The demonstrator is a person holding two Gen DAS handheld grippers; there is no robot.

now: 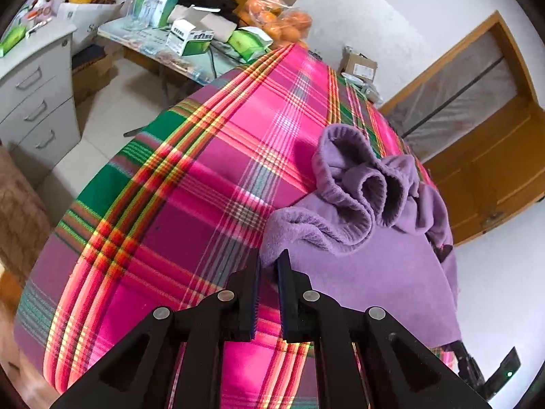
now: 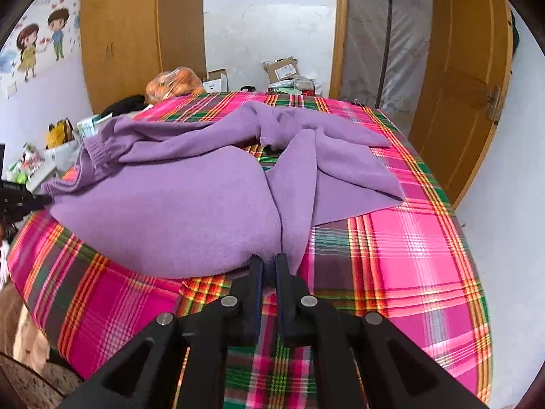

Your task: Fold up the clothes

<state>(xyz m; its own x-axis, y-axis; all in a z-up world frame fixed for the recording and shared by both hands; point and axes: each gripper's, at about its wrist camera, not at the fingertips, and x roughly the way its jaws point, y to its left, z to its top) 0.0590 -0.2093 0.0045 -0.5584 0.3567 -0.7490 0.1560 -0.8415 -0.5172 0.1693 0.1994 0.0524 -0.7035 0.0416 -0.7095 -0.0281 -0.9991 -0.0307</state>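
One purple sweater (image 2: 177, 204) is seen, of fuzzy knit with ribbed edging; it lies rumpled on a plaid bedspread (image 2: 408, 238) in pink, green, red and yellow. In the right wrist view the body is spread broadly at the near left, a ribbed cuff or hem (image 2: 98, 151) is raised at the far left, and a flatter flap is laid out to the right, ending in a point. A strip of bedspread is exposed between the two portions. In the left wrist view the sweater (image 1: 374, 272) is bunched into standing ribbed folds (image 1: 368, 187) beyond a flat near panel.

Count: one garment, two grippers, one bed.

The left gripper (image 1: 269, 262) is closed to a narrow gap on a corner of the sweater edge, the fabric being pinched between its fingertips; the rest of the garment extends forward and to the right of it. The right gripper (image 2: 269, 266) is likewise nearly closed, with the near edge of the sweater caught between the fingertips where the two portions meet; the garment extends away from it, mostly to the left.

Beyond the bed, a cluttered table (image 1: 143, 44) with boxes, a bag of oranges (image 1: 276, 17), a grey drawer unit (image 1: 37, 102) with three drawers, and a wooden door (image 2: 466, 102) are noted.
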